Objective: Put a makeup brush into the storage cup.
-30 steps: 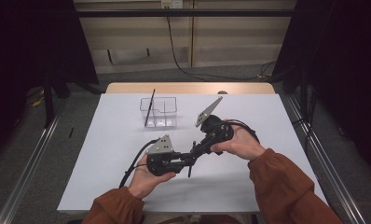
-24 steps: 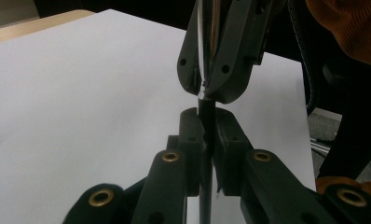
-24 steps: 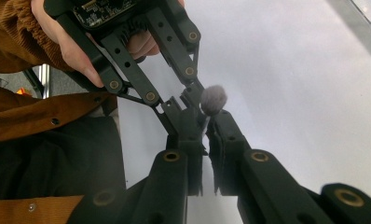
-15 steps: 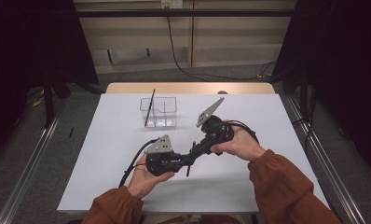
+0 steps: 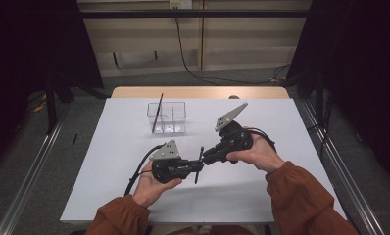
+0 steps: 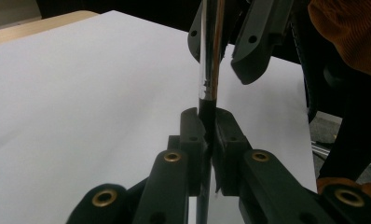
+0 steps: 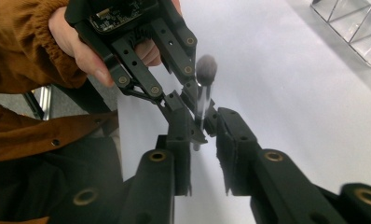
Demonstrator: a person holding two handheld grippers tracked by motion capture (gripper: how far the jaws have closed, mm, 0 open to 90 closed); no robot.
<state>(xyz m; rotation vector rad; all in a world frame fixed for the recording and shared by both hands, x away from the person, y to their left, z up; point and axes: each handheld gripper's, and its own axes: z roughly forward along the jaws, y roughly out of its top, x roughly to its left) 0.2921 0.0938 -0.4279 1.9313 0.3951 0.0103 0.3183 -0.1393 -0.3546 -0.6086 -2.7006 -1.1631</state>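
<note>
Makeup brush (image 7: pixel 203 88), with its dark bristle tuft (image 7: pixel 206 65) and shiny ferrule, sits just below the middle of the high view, off the white table (image 5: pixel 109 161) and well apart from the clear divided organizer (image 5: pixel 167 117) farther up. The left gripper (image 6: pixel 207 122) has its jaws pressed onto the black handle. The right gripper (image 7: pixel 203 128) has its jaws spread around the stem, not yet pinching it. A handover looks to be underway. If the left jaws let go before the right ones close, the brush would likely drop to the table. If the right jaws close off-centre, the thin handle could twist or slip out sideways, and the two sets of jaws, now near each other, could collide.
</note>
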